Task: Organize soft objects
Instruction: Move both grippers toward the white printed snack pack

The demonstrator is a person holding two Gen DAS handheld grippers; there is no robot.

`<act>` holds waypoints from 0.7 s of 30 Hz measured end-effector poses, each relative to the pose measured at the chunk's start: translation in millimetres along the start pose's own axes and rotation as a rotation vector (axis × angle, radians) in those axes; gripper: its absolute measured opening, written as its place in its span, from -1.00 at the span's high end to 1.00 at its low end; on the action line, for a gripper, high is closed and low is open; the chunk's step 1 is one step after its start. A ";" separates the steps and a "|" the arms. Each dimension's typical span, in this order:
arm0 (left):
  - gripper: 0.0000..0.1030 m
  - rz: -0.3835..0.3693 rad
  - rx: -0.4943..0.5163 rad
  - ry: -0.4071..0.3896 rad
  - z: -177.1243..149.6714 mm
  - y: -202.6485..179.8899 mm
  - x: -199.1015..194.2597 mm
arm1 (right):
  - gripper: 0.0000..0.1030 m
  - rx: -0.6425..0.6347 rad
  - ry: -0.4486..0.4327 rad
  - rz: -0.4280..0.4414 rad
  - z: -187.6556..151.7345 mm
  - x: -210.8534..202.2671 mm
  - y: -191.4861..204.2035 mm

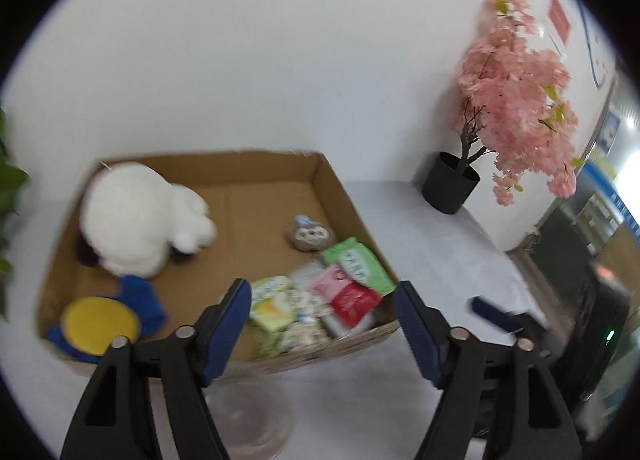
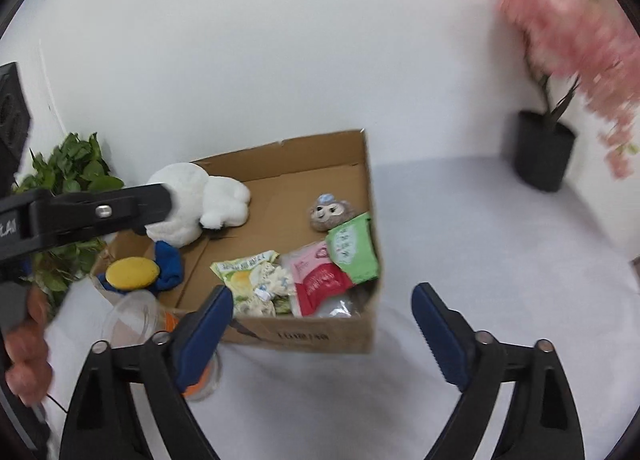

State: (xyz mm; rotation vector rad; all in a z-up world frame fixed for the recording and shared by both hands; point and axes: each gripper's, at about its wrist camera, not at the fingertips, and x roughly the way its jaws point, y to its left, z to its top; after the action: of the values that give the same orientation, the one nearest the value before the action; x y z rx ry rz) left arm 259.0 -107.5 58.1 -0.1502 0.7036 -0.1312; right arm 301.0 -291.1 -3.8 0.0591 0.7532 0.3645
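An open cardboard box (image 1: 332,179) (image 2: 320,336) stands on the white table. Inside it lie a large white plush (image 1: 132,219) (image 2: 192,199), a blue and yellow plush (image 1: 100,320) (image 2: 132,272), and a small grey-brown plush (image 1: 310,236) (image 2: 330,211). A green packet (image 1: 356,264) (image 2: 352,248), a red packet (image 1: 352,302) (image 2: 320,284) and a yellow-green packet (image 1: 272,300) (image 2: 244,276) fill its near right corner. My left gripper (image 1: 322,292) hangs open above the box's near edge, holding nothing. My right gripper (image 2: 322,292) is open in front of the box, also with nothing in it.
A pink blossom tree in a black pot (image 1: 452,183) (image 2: 544,155) stands at the back right. A green leafy plant (image 2: 68,175) is left of the box. A clear plastic container (image 2: 132,320) (image 1: 248,412) sits at the box's near left corner. A hand (image 2: 28,340) holds the left tool.
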 end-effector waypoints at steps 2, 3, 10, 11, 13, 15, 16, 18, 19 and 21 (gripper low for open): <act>-0.55 0.053 0.046 -0.056 -18.9 5.0 -31.7 | -0.88 -0.020 -0.011 -0.037 -16.5 -28.7 6.0; -0.55 0.063 0.060 -0.070 -27.1 7.9 -44.0 | -0.89 -0.021 -0.014 -0.035 -27.5 -42.5 10.8; -0.55 0.051 0.092 -0.029 -91.5 28.9 -97.1 | -0.92 0.015 -0.022 0.017 -92.7 -115.6 36.5; -0.55 0.034 0.074 -0.018 -99.8 31.4 -100.3 | -0.92 0.007 -0.031 0.001 -99.8 -121.7 42.3; -0.18 -0.005 0.046 0.000 -112.4 33.3 -101.9 | -0.92 -0.013 -0.029 -0.002 -111.9 -128.4 53.0; 0.51 -0.024 0.042 0.014 -122.7 30.4 -104.0 | -0.86 -0.015 -0.026 0.003 -120.8 -136.4 58.9; 0.55 -0.026 0.039 0.011 -127.2 28.6 -106.5 | -0.70 -0.018 -0.024 0.005 -124.5 -139.6 61.4; 0.50 -0.026 0.010 -0.027 -130.5 26.2 -112.4 | -0.54 -0.037 -0.012 0.008 -131.1 -145.7 65.6; 0.08 -0.016 0.002 -0.034 -132.0 24.7 -114.6 | -0.56 -0.046 -0.008 0.008 -133.7 -147.0 67.1; -0.81 0.032 -0.011 -0.023 -135.1 23.1 -114.2 | -0.70 -0.057 -0.013 0.032 -138.9 -152.8 69.9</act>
State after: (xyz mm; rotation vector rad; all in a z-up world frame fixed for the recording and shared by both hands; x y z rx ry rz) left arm 86.3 -78.0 24.6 -0.1505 0.6832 -0.0951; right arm 83.3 -289.0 7.9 0.0199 0.7292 0.4159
